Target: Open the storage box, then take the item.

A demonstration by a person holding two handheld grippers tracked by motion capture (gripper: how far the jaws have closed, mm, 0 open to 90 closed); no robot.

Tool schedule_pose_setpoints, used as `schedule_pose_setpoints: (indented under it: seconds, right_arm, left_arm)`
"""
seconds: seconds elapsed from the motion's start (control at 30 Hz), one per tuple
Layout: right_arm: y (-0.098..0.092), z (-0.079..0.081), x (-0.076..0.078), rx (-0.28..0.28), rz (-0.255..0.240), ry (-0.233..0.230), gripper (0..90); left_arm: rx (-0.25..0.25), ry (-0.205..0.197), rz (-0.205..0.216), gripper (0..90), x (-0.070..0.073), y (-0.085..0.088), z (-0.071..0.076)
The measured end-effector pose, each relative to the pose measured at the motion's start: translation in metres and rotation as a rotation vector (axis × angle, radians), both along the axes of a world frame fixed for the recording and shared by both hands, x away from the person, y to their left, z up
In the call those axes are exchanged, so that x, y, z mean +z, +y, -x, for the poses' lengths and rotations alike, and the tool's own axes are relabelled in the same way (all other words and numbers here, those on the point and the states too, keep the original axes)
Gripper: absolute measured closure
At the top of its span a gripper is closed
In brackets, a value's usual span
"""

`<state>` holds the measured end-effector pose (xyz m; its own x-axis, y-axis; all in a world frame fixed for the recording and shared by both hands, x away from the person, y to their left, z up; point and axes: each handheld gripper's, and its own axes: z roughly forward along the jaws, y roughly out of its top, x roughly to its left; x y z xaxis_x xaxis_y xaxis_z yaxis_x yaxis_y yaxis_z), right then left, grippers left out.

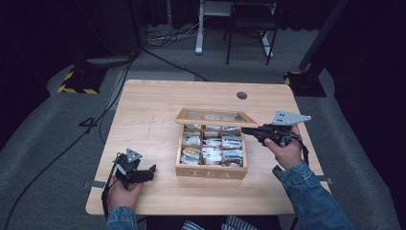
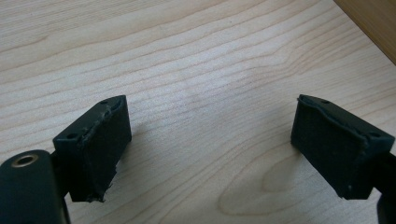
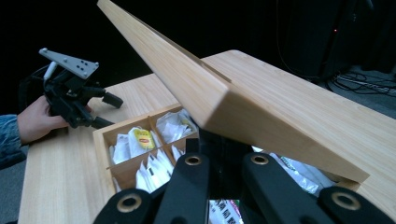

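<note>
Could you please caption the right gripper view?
Right claw shut under the tea box's lid, propping it above the teabags.

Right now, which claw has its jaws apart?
The left claw, resting over bare table near the front left corner: its jaws stand wide with nothing between. The right claw is shut, under the tea box lid.

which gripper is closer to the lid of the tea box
Right. The right gripper, jaws shut, is at the raised lid at its right edge, under its front corner. The left gripper rests open on the table, left of the tea box, apart from it.
</note>
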<state>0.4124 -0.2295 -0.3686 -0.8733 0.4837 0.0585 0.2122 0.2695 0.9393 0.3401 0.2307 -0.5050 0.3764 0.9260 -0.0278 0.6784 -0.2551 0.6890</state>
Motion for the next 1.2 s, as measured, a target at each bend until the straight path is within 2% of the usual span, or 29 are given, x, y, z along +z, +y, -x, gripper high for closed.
schedule_pose_setpoints:
  seconds: [0.17, 0.5, 0.8, 1.0, 1.2]
  right_arm:
    - [-0.0010, -0.0054, 0.0007, -0.002, -0.009, -0.003, 90.0]
    - [-0.0087, -0.0044, 0.0049, -0.020, -0.029, -0.017, 90.0]
    - [-0.0082, -0.0022, 0.0039, -0.024, -0.016, -0.026, 90.0]
    - [-0.0072, -0.0011, 0.0028, -0.025, -0.012, -0.027, 90.0]
    - [-0.0074, -0.0004, 0.0019, -0.025, -0.011, -0.029, 90.0]
  left_arm:
    - [0.001, 0.000, -0.002, 12.9, 0.0000, -0.0001, 0.0000]
    - [0.010, -0.001, -0.004, 13.1, 0.0001, -0.0010, 0.0003]
    - [0.007, -0.004, -0.002, 14.5, 0.0003, -0.0012, 0.0003]
    - [-0.015, -0.001, 0.001, 14.5, 0.0003, 0.0016, -0.0045]
    - [0.007, 0.000, 0.000, 14.7, 0.0006, 0.0018, -0.0061]
